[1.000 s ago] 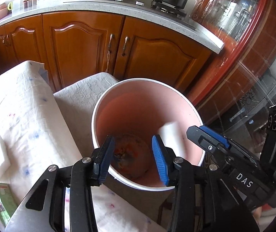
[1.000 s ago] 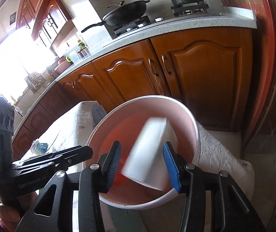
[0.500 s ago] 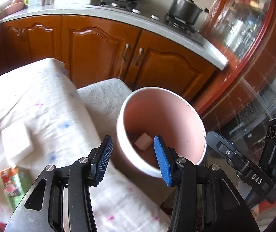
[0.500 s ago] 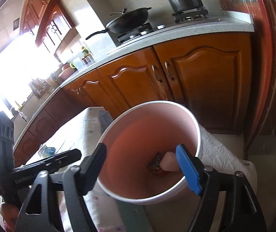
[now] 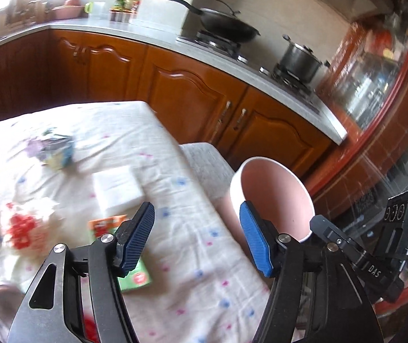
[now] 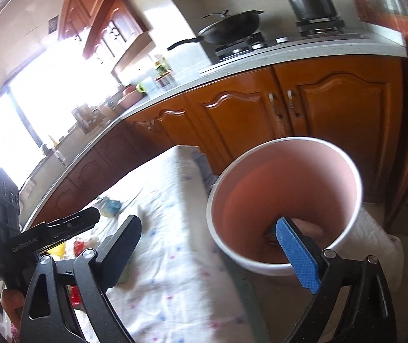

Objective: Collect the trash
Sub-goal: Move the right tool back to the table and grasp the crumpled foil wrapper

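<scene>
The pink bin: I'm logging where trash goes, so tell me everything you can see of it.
The pink bin is a round, open-topped bucket with a white rim and outer wall and a smooth pink inside; it looks like plastic. It stands upright beside the cloth-covered table, below table height, in front of wooden cabinet doors. Near the bottom lies a pale piece and something darker, both partly hidden behind the open right gripper. No lid shows. Nothing visibly grips or touches it.

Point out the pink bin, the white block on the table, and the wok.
pink bin (image 6: 344,157), right wrist view, on its far rim.
white block (image 5: 116,187), left wrist view, on its top face.
wok (image 5: 226,27), left wrist view, on its bowl.
</scene>
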Demonstrator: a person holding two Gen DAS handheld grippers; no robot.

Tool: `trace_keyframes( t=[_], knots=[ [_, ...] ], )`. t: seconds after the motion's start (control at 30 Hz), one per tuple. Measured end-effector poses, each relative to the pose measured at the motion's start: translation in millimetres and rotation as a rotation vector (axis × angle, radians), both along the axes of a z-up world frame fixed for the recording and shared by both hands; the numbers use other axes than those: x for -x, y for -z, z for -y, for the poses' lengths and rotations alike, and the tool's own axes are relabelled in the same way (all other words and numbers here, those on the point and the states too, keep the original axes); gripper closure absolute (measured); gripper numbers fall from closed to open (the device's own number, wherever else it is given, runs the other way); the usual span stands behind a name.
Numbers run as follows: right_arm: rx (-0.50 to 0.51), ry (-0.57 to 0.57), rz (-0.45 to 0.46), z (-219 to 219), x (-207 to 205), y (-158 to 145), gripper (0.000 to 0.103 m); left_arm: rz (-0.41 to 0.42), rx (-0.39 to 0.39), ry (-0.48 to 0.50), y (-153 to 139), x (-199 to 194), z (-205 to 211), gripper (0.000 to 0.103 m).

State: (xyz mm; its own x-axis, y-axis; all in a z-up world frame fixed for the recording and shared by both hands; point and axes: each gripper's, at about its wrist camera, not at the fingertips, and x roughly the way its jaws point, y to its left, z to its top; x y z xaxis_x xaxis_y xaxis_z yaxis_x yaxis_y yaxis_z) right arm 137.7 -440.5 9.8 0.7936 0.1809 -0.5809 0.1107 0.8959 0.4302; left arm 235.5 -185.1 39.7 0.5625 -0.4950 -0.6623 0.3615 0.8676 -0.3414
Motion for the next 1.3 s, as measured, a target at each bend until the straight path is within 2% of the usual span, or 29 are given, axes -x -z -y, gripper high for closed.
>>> trace_keyframes(
  t=[0.47,0.63,1.03,1.3],
  knots=[
    [0.017,-0.12,0.025,-68,-15,-9,0.007,0.03,0.041,-0.118,-13,17,-86,0.038],
    [0.029,-0.158,0.037,-88,-23,-13,0.007,0.046,0.027,-0.173,-13,18,-120,0.038],
    [0.06,-0.279,0.045,-140,-61,-15,0.007,0.025,-0.045,-0.294,2,-4,-190,0.035],
    [0.075,-0.369,0.022,-177,-106,-11,0.007,-0.029,-0.161,-0.311,22,-35,-215,0.035]
  ],
)
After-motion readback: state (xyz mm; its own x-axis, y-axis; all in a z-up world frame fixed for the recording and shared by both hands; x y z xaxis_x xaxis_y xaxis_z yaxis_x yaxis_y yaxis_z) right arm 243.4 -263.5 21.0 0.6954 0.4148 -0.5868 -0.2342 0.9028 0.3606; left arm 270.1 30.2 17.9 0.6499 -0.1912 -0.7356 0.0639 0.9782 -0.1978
